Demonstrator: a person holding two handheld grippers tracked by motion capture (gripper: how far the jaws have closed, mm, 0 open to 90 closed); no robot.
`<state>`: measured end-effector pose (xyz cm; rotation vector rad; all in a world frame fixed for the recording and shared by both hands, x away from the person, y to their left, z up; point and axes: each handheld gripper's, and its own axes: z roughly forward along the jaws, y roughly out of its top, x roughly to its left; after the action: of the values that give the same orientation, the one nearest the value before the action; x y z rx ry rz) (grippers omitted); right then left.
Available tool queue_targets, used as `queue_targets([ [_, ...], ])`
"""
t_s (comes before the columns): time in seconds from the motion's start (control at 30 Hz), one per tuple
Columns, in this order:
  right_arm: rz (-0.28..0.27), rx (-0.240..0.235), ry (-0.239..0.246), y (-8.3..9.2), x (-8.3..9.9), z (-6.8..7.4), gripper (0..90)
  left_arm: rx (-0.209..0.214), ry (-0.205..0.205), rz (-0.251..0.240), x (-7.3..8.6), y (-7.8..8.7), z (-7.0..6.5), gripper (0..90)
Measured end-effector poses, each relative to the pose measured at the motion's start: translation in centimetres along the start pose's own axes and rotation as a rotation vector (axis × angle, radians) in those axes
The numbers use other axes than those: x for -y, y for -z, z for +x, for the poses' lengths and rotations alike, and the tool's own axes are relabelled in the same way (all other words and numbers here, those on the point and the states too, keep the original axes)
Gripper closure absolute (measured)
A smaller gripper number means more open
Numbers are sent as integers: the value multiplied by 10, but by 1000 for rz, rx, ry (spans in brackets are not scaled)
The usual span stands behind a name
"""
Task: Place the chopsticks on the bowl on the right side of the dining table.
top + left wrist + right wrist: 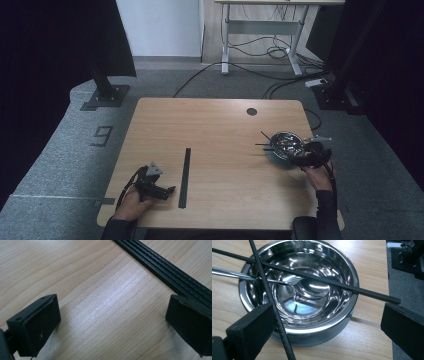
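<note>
While both grippers sit spread and empty:
Right gripper: straddles round shiny steel bowl; pinch one thin black chopstick squarely.
Left gripper: waits beside long black ribbed strip.

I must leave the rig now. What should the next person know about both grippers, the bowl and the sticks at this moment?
Left gripper: open, holding nothing, low over the table beside the black strip.
Right gripper: open, at the near rim of the steel bowl, fingers not closed on anything.
Things: two black chopsticks lie crossed over the bowl; a metal spoon rests inside it.
Done: utensils are at the bowl.
Left: probably a grasp at the bowl or a chopstick; the strip is untouched.
</note>
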<state>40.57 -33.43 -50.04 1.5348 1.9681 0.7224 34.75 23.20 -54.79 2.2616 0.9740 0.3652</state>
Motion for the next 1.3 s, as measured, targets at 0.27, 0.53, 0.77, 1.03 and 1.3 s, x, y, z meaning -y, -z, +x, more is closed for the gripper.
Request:
queue_targets([
  [0.27,2,20,-17,-1,3,-6,0,0,0,0,0,0,0,0],
  [0.53,-3,35,-30,-1,5,-14,0,0,0,0,0,0,0,0],
  [0.77,-8,54,-41,0,6,-20,0,0,0,0,0,0,0,0],
  [1.03,-18,77,-61,-1,8,-27,6,-1,1,0,0,0,0,0],
  [1.3,-32,100,-69,-4,7,-32,16,-1,2,-1,0,0,0,0],
])
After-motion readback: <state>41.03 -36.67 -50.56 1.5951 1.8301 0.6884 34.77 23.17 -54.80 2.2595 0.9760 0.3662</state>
